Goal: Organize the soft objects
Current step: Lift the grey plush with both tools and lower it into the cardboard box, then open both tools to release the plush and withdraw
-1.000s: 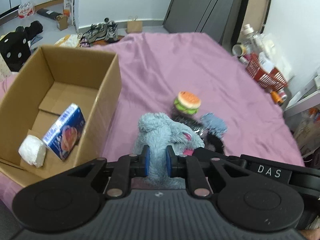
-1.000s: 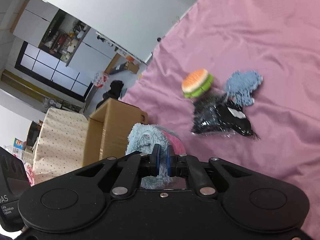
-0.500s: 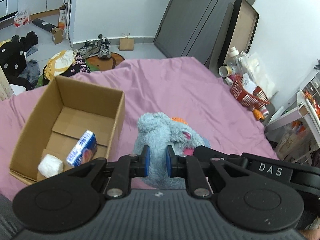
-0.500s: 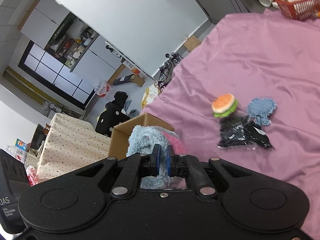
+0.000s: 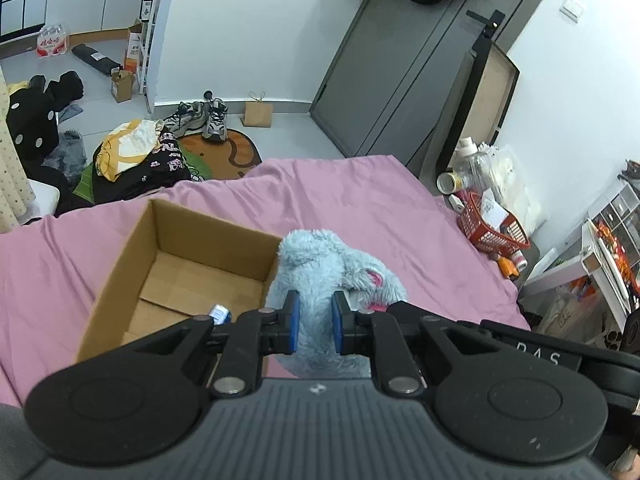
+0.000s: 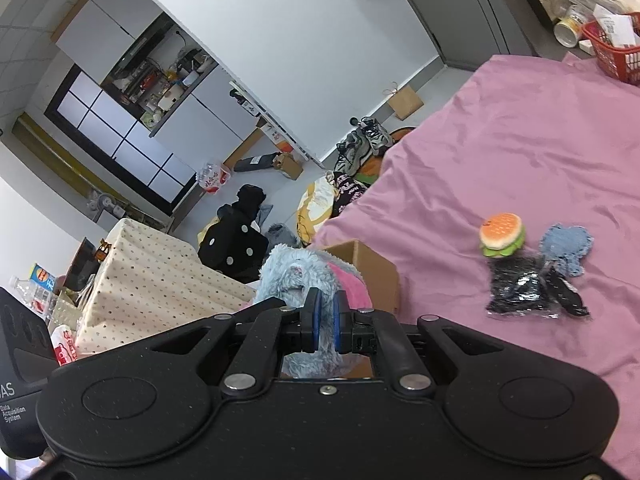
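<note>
Both grippers are clamped on the same blue plush toy (image 5: pixel 320 276): the left gripper (image 5: pixel 314 322) pinches a thick fold of its fur between blue pads, and the right gripper (image 6: pixel 326 322) squeezes a thinner fold just beside the pink patch. The toy hangs between the two, its long axis running away from the cameras toward 12 o'clock, and its bulk sits above the near right wall of the cardboard box (image 5: pixel 132 240). In the left wrist view the open box lies at about 10 o'clock from the toy, so the coming move looks like a short carry toward 10 o'clock and then down; the left gripper is on the box side. Inside the box only the corner of a small blue carton (image 5: pixel 220 314) shows past the gripper; the rest of the floor in view is bare cardboard. Farther out on the pink sheet (image 6: pixel 520 140), at 2 o'clock in the right wrist view, lie a burger toy (image 6: pixel 502 234), a black glittery pouch (image 6: pixel 520 288) and a blue knitted piece (image 6: pixel 568 246), touching each other and well apart from the box.
</note>
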Tool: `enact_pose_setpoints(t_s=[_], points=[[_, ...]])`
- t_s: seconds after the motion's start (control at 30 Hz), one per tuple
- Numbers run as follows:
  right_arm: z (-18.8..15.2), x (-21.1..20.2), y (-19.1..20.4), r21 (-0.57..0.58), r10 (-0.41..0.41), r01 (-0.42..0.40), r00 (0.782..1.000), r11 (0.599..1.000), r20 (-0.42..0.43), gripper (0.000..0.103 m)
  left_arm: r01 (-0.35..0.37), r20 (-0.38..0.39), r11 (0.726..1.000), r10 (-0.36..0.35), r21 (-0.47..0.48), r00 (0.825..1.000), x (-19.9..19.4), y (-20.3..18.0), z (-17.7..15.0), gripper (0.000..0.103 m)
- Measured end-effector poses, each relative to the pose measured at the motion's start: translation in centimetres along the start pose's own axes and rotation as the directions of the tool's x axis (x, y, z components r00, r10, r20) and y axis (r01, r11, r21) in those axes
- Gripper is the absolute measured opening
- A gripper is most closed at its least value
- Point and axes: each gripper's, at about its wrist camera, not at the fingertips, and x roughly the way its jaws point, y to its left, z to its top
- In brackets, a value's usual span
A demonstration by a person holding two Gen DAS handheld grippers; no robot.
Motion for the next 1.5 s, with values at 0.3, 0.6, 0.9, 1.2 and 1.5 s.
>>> enact_pose_setpoints(t_s=[0.3,0.6,0.9,1.2,1.5], points=[[-0.2,2.6,2.7,-0.012,0.006,-0.006,1.000,1.000,-0.019,0.007,-0.011,0.004,1.000,0.011,-0.024,1.000,-0.1,3.4,1.7,0.015],[-0.5,6.9,4.1,-0.020,-0.001,0.000,0.996,1.000,-0.086,0.007,-0.036,-0.028,0.997,0.035,-0.065,0.999,1.9,7.2,3.1,0.015],[-1.3,12.1,4.7,-0.031,-0.027,0.021,0.980,0.999,-0.197,0.007,-0.090,-0.111,0.989,0.077,-0.115,0.991,5.2,11.2,3.6,0.015],[-2.2,15.5,4.7,-0.074,-0.071,0.050,0.943,0.996,-0.324,0.012,-0.164,-0.198,0.976,0.134,-0.143,0.971,7.3,13.6,3.2,0.016],[-0.8,11.5,4.4,-0.088,-0.023,-0.003,0.958,0.996,-0.285,0.017,-0.207,-0.170,0.971,0.186,-0.121,0.968,5.0,11.2,3.7,0.020]])
